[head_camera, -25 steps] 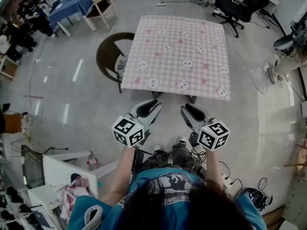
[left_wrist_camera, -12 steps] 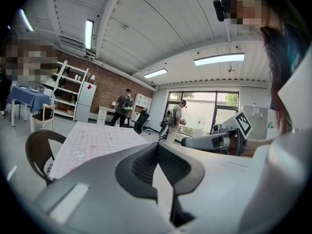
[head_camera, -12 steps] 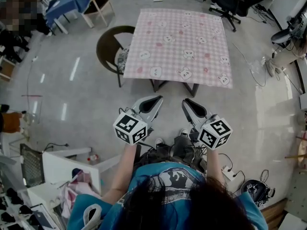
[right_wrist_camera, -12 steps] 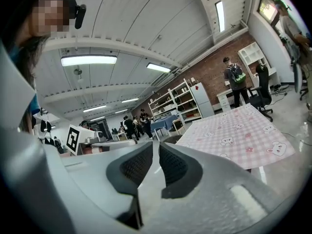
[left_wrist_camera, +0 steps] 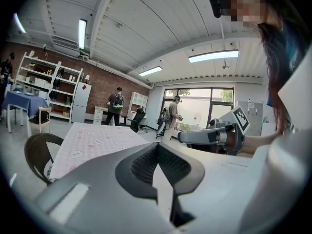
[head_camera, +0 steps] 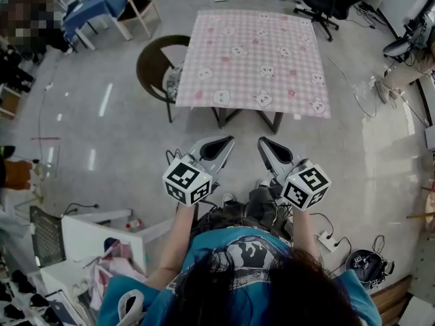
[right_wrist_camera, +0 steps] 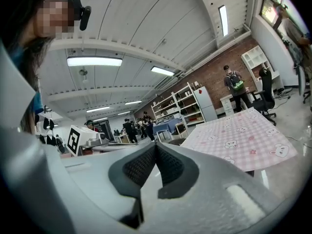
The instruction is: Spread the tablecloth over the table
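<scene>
pink checked tablecloth (head_camera: 257, 60) with the little bears is lying flat over the table (head_camera: 270, 122), up at 12 o'clock from the person and well apart from both grippers. left gripper (head_camera: 228, 140) is clenched tight, nothing between the pads. right gripper (head_camera: 262, 142), just at its 3 o'clock, has just been closing and its jaws are pressed together on nothing too. dark round chair (head_camera: 155, 65) sits touching the table's 9 o'clock edge

Lab space — shelves (left_wrist_camera: 48, 82), ofc chair (head_camera: 321, 4)
</scene>
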A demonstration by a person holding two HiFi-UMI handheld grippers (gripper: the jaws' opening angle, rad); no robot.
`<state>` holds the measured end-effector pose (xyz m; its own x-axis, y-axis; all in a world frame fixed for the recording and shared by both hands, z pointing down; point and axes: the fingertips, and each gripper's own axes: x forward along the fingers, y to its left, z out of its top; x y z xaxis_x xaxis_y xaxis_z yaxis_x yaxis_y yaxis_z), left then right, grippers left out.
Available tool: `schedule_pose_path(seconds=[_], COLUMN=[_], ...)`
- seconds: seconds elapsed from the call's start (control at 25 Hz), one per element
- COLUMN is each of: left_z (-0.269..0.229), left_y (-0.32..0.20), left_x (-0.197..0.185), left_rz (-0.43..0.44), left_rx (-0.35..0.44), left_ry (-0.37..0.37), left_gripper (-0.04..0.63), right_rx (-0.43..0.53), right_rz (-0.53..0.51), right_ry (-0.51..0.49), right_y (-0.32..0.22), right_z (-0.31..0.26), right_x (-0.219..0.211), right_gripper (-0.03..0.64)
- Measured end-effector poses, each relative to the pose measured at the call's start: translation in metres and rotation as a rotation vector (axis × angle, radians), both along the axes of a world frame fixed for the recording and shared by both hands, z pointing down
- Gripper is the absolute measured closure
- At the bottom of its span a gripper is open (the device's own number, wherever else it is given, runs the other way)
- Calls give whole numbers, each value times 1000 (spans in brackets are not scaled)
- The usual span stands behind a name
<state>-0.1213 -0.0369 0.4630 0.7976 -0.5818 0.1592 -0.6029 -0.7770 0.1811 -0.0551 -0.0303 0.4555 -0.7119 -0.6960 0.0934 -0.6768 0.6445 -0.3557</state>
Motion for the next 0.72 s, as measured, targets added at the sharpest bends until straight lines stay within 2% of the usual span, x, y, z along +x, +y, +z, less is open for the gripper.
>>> schedule_pose_path(seconds=[0.72], left_z=[0], left_y=[19], left_x=[7], left_rz=[57], left_rx=[4], left_ry=[16], left_gripper=[580], right_rx=[5], right_rz=[-5], right_ry=[16], right_y=[16], right_z=[4], right_x=[-8], right_gripper=[615])
